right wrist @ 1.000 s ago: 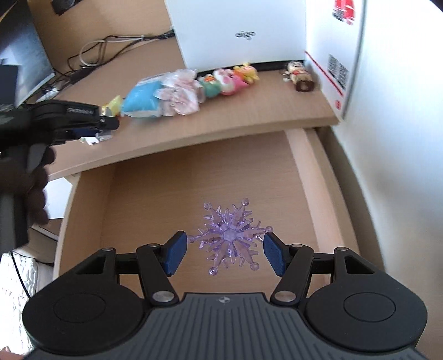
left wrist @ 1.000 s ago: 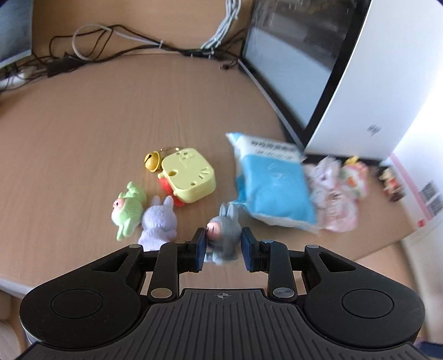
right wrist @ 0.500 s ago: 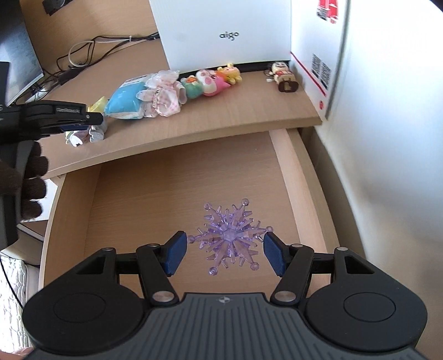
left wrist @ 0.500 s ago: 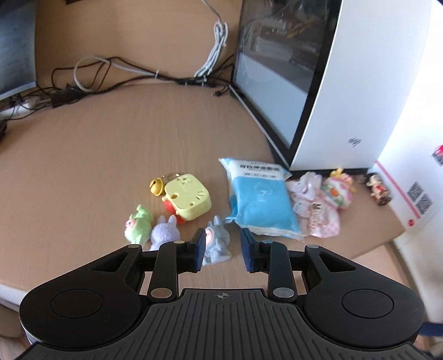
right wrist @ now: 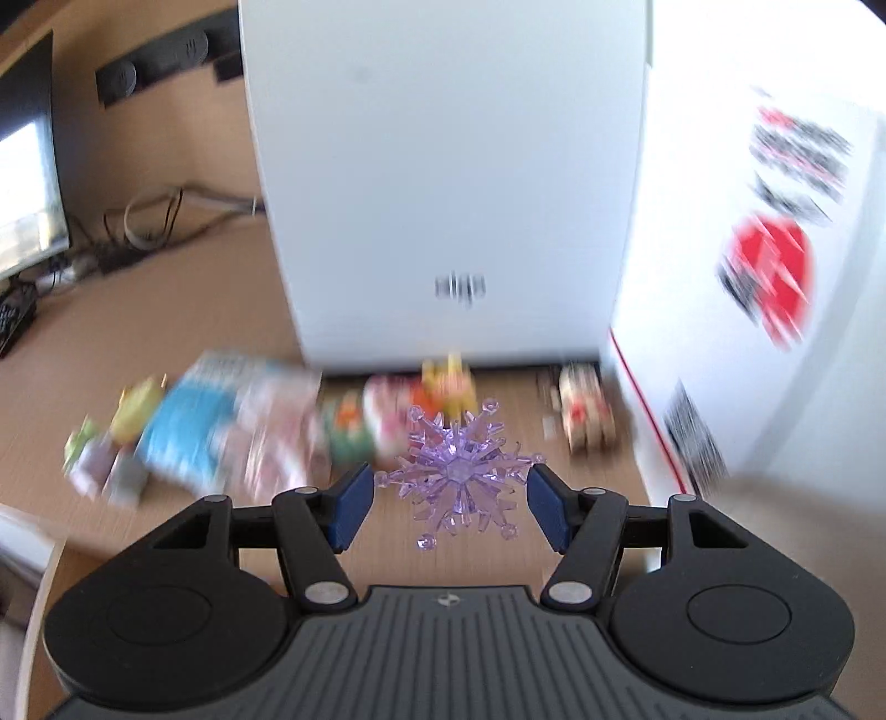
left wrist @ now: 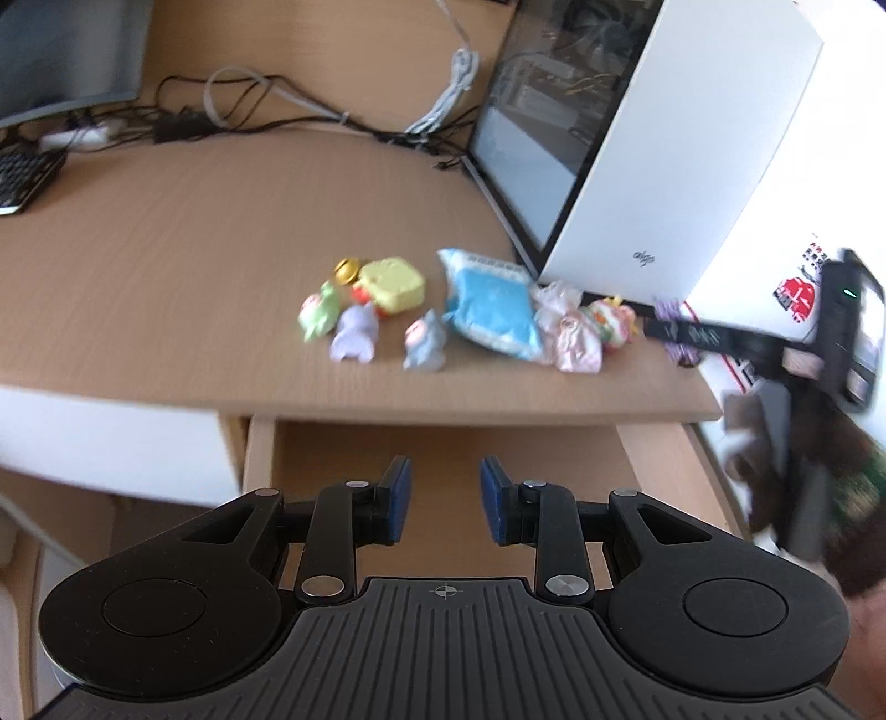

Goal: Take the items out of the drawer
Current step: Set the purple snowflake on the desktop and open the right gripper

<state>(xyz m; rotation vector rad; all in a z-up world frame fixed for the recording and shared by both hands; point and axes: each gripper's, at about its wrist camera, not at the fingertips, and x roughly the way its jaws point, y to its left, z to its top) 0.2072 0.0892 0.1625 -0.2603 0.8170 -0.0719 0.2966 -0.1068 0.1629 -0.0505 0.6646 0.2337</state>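
Note:
My left gripper (left wrist: 446, 483) is open with nothing between its fingers, and it hangs over the pulled-out wooden drawer (left wrist: 443, 443). On the desk beyond lie a grey bunny figure (left wrist: 423, 346), a lilac bunny (left wrist: 354, 332), a green figure (left wrist: 318, 310), a yellow toy (left wrist: 393, 285), a blue packet (left wrist: 493, 307) and a pink wrapped packet (left wrist: 573, 332). My right gripper (right wrist: 449, 483) is shut on a clear purple snowflake (right wrist: 457, 471), held above the desk top near the row of toys. The left wrist view shows that gripper at the desk's right end, with the purple snowflake (left wrist: 673, 310) in it.
A white computer case (left wrist: 664, 166) stands at the back right of the desk. A white box with red print (right wrist: 775, 277) stands to its right, with a small brown figure (right wrist: 584, 410) in front. Cables (left wrist: 277, 111), a keyboard (left wrist: 22, 177) and a monitor (left wrist: 61, 50) lie far left.
My left gripper has pulled back from the grey bunny figure, which stays on the desk, and now hangs over the drawer. My right gripper has carried the snowflake from the drawer to over the desk.

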